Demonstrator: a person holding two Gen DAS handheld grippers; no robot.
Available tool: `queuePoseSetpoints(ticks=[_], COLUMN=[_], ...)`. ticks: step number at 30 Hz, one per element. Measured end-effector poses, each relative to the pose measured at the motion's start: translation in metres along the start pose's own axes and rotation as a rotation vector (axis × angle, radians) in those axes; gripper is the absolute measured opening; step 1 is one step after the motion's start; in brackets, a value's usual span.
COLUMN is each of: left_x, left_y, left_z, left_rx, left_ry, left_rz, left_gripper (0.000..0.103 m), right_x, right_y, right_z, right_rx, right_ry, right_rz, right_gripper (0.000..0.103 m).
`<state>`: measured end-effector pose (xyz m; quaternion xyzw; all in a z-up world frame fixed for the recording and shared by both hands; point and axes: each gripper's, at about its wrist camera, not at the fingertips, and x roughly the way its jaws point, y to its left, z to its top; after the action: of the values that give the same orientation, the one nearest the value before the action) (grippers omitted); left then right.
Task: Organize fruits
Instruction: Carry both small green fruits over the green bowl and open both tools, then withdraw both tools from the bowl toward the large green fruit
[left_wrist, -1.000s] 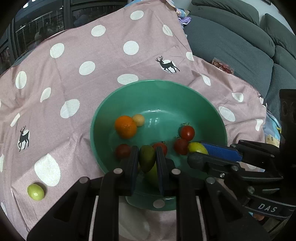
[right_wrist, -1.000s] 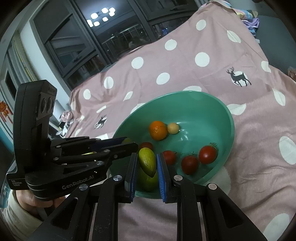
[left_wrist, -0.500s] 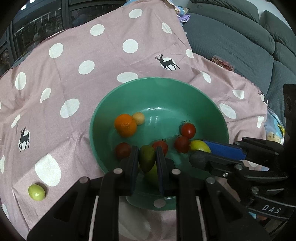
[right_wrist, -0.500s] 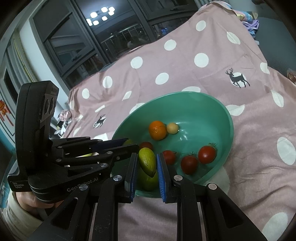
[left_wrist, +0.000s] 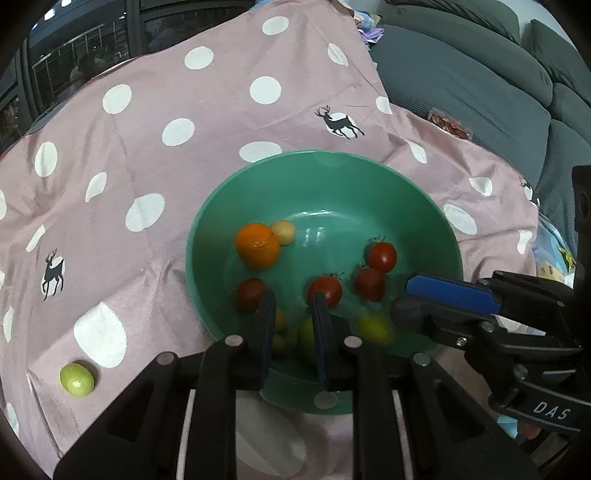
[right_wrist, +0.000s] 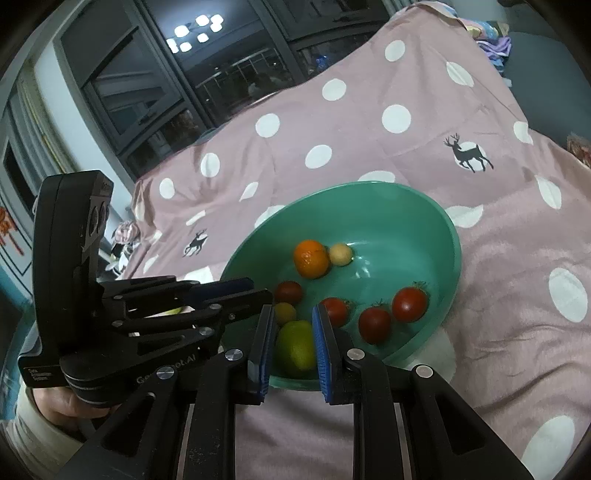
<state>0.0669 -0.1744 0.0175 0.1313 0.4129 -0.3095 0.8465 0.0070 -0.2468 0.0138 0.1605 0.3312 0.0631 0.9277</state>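
Hand-held gripper jaws on the left (left_wrist: 291, 325) are opening above the near rim of the bowl, and nothing is clamped between them; only blurred fruit lying in the bowl is seen through the gap. The right hand-held gripper (right_wrist: 293, 332) is drawn together as far as it goes, with a green fruit (right_wrist: 295, 349) seen through the slit on the bowl floor, not gripped. A spotted pink cloth (left_wrist: 147, 147) is spread under everything. The green bowl (left_wrist: 332, 177) is set on it, and an orange (left_wrist: 257, 245) and several tomatoes (left_wrist: 381, 256) are gathered inside. One small loose green fruit (left_wrist: 77, 379) is left on the cloth, well apart from the bowl, low and to the left of the left jaws. It is judged nearer to the left hand, and its nearly round shape favours no particular approach.
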Motion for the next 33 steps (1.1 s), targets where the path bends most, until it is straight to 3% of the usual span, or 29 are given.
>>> queuePoseSetpoints(ticks=[7, 12, 14, 17, 19, 20, 33], left_x=[-0.005, -0.021, -0.029, -0.04, -0.047, -0.051, -0.108], left_y=[0.002, 0.008, 0.011, 0.017, 0.02, 0.023, 0.06], left_z=[-0.001, -0.002, -0.003, -0.007, -0.01, -0.013, -0.061], left_rx=[-0.006, -0.021, -0.033, -0.046, -0.062, -0.074, -0.241], left_ry=[-0.015, -0.048, -0.061, -0.069, -0.077, -0.085, -0.137], left_rz=[0.012, 0.046, 0.063, 0.086, 0.106, 0.118, 0.178], left_gripper=[0.049, 0.079, 0.086, 0.086, 0.093, 0.102, 0.102], right_x=[-0.002, -0.008, -0.011, -0.017, -0.021, -0.023, -0.038], right_y=[0.001, 0.002, 0.004, 0.009, 0.014, 0.016, 0.065], right_z=[0.0, 0.002, 0.003, 0.003, 0.004, 0.004, -0.003], right_rx=[0.009, 0.02, 0.02, 0.019, 0.018, 0.016, -0.048], right_ry=[0.002, -0.008, -0.014, -0.027, -0.038, -0.042, -0.042], right_rz=[-0.009, -0.013, -0.014, -0.013, -0.012, -0.01, 0.038], right_gripper=[0.027, 0.037, 0.041, 0.047, 0.052, 0.053, 0.061])
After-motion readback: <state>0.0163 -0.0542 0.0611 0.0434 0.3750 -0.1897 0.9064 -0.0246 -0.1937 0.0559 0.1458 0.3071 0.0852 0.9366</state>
